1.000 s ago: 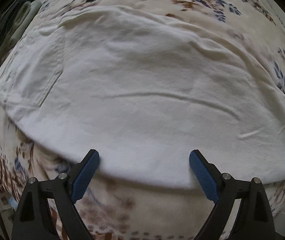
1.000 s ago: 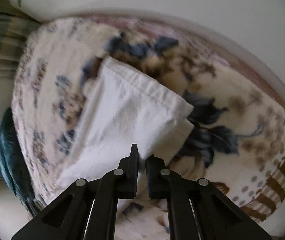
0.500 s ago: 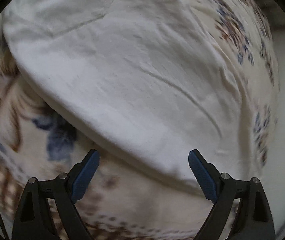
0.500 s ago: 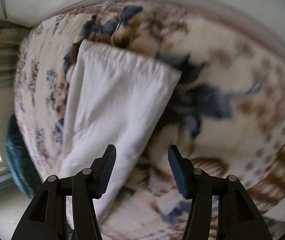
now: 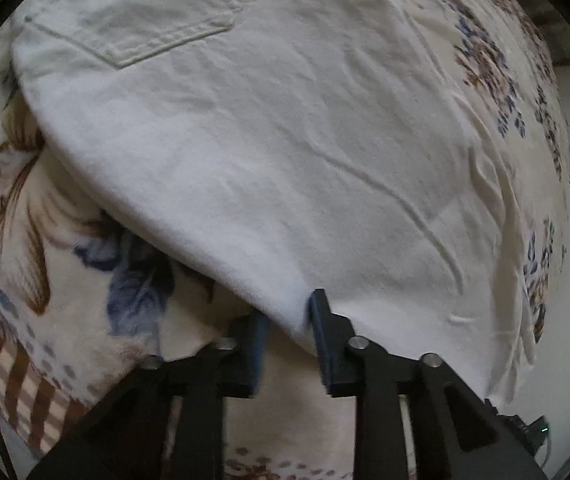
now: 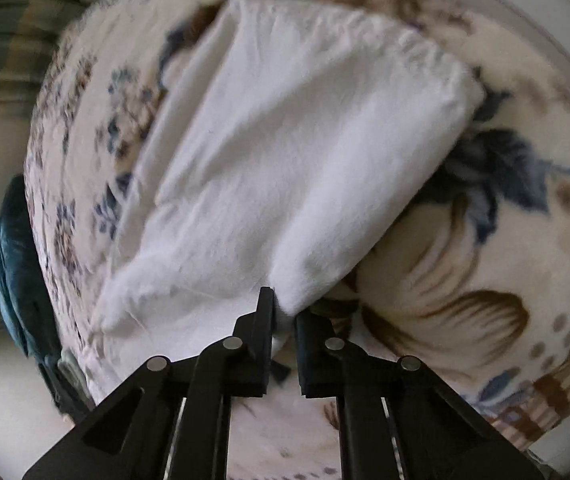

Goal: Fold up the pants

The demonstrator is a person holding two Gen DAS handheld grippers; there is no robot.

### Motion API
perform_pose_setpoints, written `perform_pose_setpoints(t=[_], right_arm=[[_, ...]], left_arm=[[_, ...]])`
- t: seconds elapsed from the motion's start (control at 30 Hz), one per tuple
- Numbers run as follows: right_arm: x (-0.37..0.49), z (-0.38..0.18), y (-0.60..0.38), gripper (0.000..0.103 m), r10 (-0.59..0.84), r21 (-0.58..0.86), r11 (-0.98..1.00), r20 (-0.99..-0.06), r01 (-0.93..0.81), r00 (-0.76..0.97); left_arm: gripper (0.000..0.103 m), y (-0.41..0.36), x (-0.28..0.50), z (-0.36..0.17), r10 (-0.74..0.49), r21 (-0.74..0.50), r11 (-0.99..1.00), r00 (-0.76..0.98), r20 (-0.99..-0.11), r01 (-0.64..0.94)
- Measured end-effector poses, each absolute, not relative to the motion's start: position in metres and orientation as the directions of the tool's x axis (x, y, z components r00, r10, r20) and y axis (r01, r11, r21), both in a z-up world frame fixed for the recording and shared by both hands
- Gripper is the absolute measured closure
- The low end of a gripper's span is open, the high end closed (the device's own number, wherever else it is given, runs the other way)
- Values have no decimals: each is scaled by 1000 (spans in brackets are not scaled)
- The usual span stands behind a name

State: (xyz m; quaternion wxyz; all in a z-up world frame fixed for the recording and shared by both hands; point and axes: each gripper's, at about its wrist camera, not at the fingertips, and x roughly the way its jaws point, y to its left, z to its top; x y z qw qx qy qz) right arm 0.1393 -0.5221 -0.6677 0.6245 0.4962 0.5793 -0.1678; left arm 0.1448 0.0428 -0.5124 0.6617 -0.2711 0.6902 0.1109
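Observation:
White pants (image 5: 285, 152) lie folded lengthwise on a floral blanket (image 5: 45, 240); a back pocket (image 5: 157, 28) shows at the upper left. My left gripper (image 5: 289, 316) points down at the near folded edge. Its jaws are closing, with the edge pinched between the blue pads (image 5: 319, 312); the left pad is half hidden under the cloth. In the right wrist view the pant leg (image 6: 305, 160) runs to its hem (image 6: 365, 28) at the top. My right gripper (image 6: 285, 316) is closing on the leg's near edge, with a fold of cloth between its fingers (image 6: 265, 312).
The floral fleece blanket (image 6: 485, 280) covers the bed around the pants, with a checked border (image 5: 13, 368) at its edge. A teal object (image 6: 13, 260) sits beside the bed at the left, near a window. A small black device (image 5: 533, 428) with a green light lies at lower right.
Left gripper rolled, shifted along the pants' edge and went from wide open to pinching it. Right gripper opened from shut, dropped onto the leg's edge and closed on the cloth.

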Motion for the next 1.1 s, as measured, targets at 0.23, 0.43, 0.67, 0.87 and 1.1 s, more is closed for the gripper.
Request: perform_pose_setpoints(t=[0.23, 0.43, 0.67, 0.87, 1.1], right_arm=[[111, -673, -552, 32, 394, 523, 265, -826, 810, 404], [109, -708, -570, 31, 379, 667, 158, -722, 728, 579], [135, -725, -579, 29, 307, 790, 54, -595, 610, 743], [141, -722, -576, 73, 274, 752, 104, -651, 651, 708], [157, -672, -570, 92, 232, 750, 223, -661, 622, 714]], left_arm=[[36, 16, 137, -465, -25, -44, 937, 60, -998, -346], [6, -53, 164, -483, 120, 117, 992, 88, -989, -39], [6, -110, 199, -495, 139, 156, 982, 149, -979, 108], [6, -122, 201, -492, 105, 125, 982, 140, -985, 142], [6, -111, 201, -481, 54, 69, 992, 138, -989, 105]])
